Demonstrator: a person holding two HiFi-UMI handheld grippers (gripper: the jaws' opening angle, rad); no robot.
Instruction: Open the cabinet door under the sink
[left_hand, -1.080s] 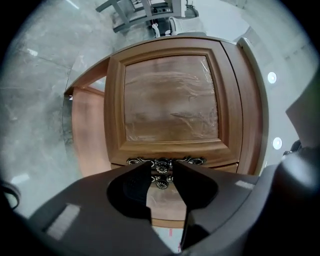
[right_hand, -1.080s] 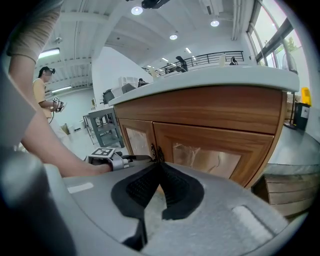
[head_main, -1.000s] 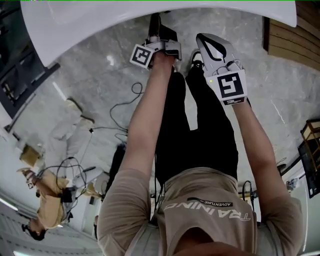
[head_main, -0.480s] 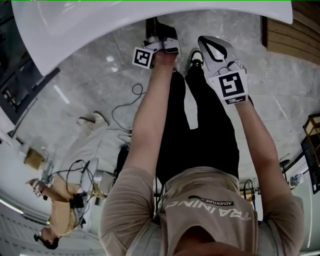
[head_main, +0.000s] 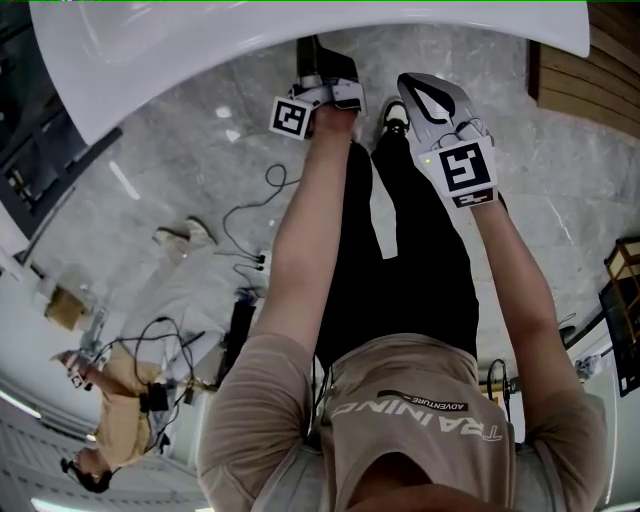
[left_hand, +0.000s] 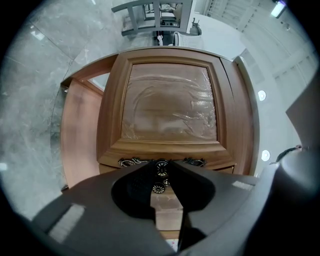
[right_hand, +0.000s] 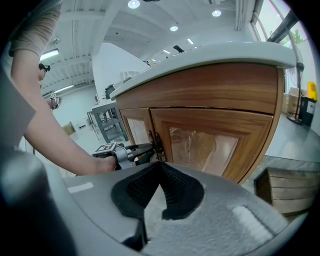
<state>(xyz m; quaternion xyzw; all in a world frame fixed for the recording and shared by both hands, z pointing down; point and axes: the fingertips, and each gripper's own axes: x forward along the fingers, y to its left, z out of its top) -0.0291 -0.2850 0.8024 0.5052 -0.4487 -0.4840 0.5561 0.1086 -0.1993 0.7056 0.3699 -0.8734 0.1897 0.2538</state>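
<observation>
The wooden cabinet under the white sink counter (head_main: 200, 60) has two doors. In the left gripper view the left door (left_hand: 170, 105) fills the frame, its panel covered in plastic film. My left gripper (left_hand: 161, 172) is shut on that door's small ornate metal knob (left_hand: 161, 166); a second knob (left_hand: 158, 188) sits just behind. The right gripper view shows both doors (right_hand: 210, 145) looking flush, with the left gripper (right_hand: 142, 150) at the middle seam. My right gripper (right_hand: 160, 165) is shut on nothing, held back from the cabinet. In the head view the left gripper (head_main: 322, 72) reaches under the counter, the right gripper (head_main: 420, 90) beside it.
Grey marble floor (head_main: 200, 170) with cables (head_main: 250, 215) lies to the left. A person in beige (head_main: 110, 400) crouches at the lower left. Wooden slats (head_main: 590, 75) stand at the right. A grey metal rack (left_hand: 155, 15) stands beyond the cabinet.
Both grippers have stayed almost still at the cabinet. The person in beige at the lower left has shifted about on the floor.
</observation>
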